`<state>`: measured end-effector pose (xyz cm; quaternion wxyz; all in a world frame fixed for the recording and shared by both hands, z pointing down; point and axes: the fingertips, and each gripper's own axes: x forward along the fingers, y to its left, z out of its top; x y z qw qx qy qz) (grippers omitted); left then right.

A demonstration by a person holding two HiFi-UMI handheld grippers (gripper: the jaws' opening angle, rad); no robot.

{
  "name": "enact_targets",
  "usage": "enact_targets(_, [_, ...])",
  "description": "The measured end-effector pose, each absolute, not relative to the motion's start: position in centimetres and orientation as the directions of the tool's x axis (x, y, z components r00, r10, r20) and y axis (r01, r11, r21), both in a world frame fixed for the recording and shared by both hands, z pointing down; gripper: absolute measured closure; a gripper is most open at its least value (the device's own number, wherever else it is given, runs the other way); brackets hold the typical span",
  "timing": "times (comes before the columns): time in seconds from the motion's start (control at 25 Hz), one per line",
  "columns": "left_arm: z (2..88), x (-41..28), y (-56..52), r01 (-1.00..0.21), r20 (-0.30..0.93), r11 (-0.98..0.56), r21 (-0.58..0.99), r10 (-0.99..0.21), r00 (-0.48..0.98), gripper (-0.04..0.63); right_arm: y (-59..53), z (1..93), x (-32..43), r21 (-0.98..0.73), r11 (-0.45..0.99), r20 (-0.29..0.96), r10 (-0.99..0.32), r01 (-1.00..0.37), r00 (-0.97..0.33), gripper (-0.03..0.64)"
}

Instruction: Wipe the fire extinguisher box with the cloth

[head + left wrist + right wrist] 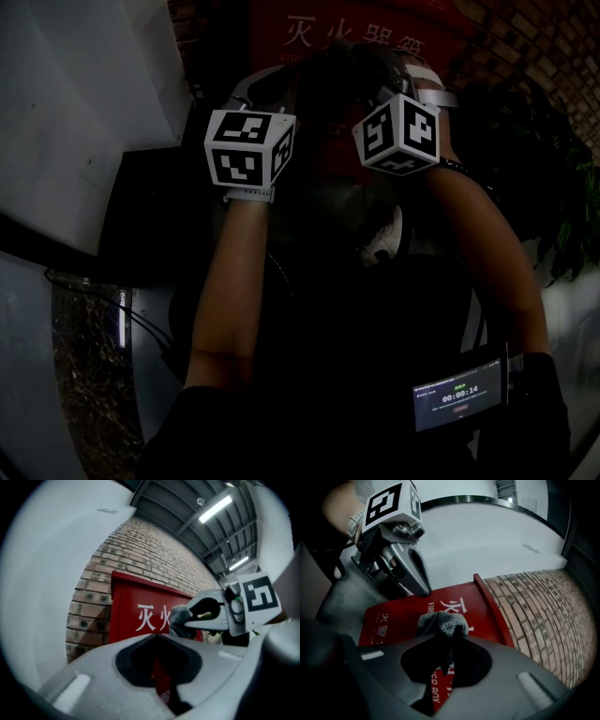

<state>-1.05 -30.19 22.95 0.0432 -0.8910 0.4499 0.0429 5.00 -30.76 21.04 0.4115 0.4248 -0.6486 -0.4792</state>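
Against the brick wall [140, 550] hangs the red box [126, 616]; it looks rigid and fixed, so it should need no holding. The right gripper [452, 637] is clamped on the cloth [440, 623], which is soft, light and bunched near the box front; contact is unclear. The left gripper [157, 637] has its jaws nearly together with nothing between them. Gripping the cloth deep in its fold should keep it from slipping.

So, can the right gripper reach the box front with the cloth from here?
Probably yes. The right gripper has its jaws shut on the cloth, right in front of the box, nothing between; the left gripper is off to one side.
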Motion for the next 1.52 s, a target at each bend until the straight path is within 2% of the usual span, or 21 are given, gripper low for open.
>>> enact_targets(0.12, [23.2,-4.0,-31.0,-0.817,-0.126,-0.576,-0.003,-0.811,0.572,0.592,-31.4,22.8,2.3,0.966,0.217,0.161,-0.930,-0.138,-0.329,0.584])
enact_targets(0.28, [24.0,-7.1,-31.9,-0.838,-0.081,-0.545,-0.001,-0.836,0.543,0.592,-32.2,24.8,-1.4,0.962,0.250,0.195,-0.911,-0.110,-0.364,0.584])
enact_targets(0.6, [25.6,-8.0,-33.2,-0.840,-0.023,-0.543,0.002,-0.839,0.543,0.592,-34.1,26.7,-6.6,0.957,0.270,0.205,-0.890,-0.108,-0.409,0.584])
enact_targets(0.92, [26.3,-6.5,-33.7,-0.822,-0.005,-0.569,0.004,-0.822,0.569,0.592,-34.5,26.8,-5.8,0.963,0.247,0.183,-0.893,-0.108,-0.411,0.584])
enact_targets(1.52, [26.7,0.4,-32.5,-0.746,-0.005,-0.664,-0.052,-0.747,0.665,0.592,-34.0,26.7,0.9,0.960,0.236,0.171,-0.919,-0.148,-0.355,0.584])
